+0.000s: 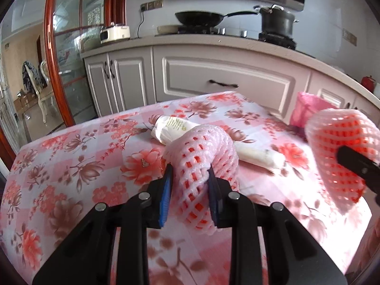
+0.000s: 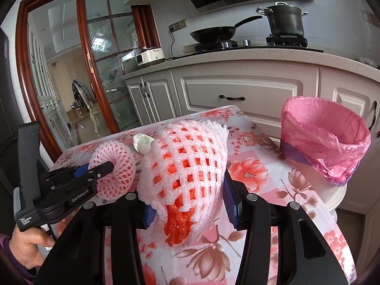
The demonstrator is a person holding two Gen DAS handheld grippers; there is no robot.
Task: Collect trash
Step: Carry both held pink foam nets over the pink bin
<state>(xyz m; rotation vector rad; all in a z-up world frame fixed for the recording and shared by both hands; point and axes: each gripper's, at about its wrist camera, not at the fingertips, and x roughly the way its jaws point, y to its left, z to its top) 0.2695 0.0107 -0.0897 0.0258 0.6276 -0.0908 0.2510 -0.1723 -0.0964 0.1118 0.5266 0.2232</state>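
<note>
Left gripper (image 1: 190,187): jaws clamped on a rolled pink foam net (image 1: 201,166), held just above the table (image 1: 71,166).
Right gripper (image 2: 187,199): jaws pinched on a larger foam net (image 2: 185,166) with an orange net inside it, lifted over the table.
Bin (image 2: 325,140): lined with a pink bag, standing at the table's far right corner; nothing can be made out inside it.
Tube (image 1: 173,128): white, lying on the cloth behind the left net.
Wrapper (image 1: 258,155): white, beside the tube.
</note>
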